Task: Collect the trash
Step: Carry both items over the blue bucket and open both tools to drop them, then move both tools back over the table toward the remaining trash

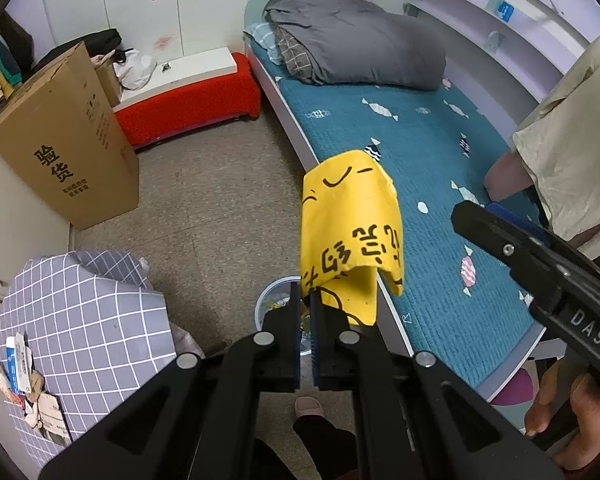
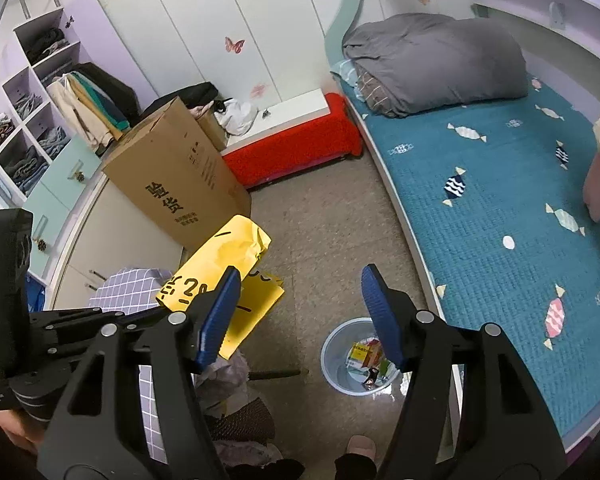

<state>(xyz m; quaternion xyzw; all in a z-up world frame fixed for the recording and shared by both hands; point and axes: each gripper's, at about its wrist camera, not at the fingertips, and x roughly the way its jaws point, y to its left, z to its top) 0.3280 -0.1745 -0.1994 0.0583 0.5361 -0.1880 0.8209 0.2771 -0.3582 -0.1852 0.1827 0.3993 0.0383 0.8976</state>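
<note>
A yellow paper bag (image 1: 350, 236) printed with black marks is seen pinched at its lower edge between the closed jaws of the left hand-held gripper (image 1: 306, 312), held up above the floor just beside the bed (image 1: 420, 152). The bag is folded over itself, so its print is only partly readable and cannot be made out. Directly beneath it, a pale blue trash bin (image 1: 266, 300) is largely hidden by the gripper's fingers in the left wrist view; in the right wrist view the same bin (image 2: 336, 344) is shown standing on the floor close to the bed edge, with boxes and scraps inside, part of it covered by a blue finger pad. The right hand-held gripper (image 2: 300, 316) is held with its jaws wide apart and nothing between them, over the floor near the bin. A desk draped in a grey checked cloth (image 1: 84, 312) is seen on the side of the bin away from the bed, with crumpled papers (image 1: 24, 384) at its edge, cut off by the frame. A tall cardboard box (image 1: 68, 140) stands beyond the desk.
</note>
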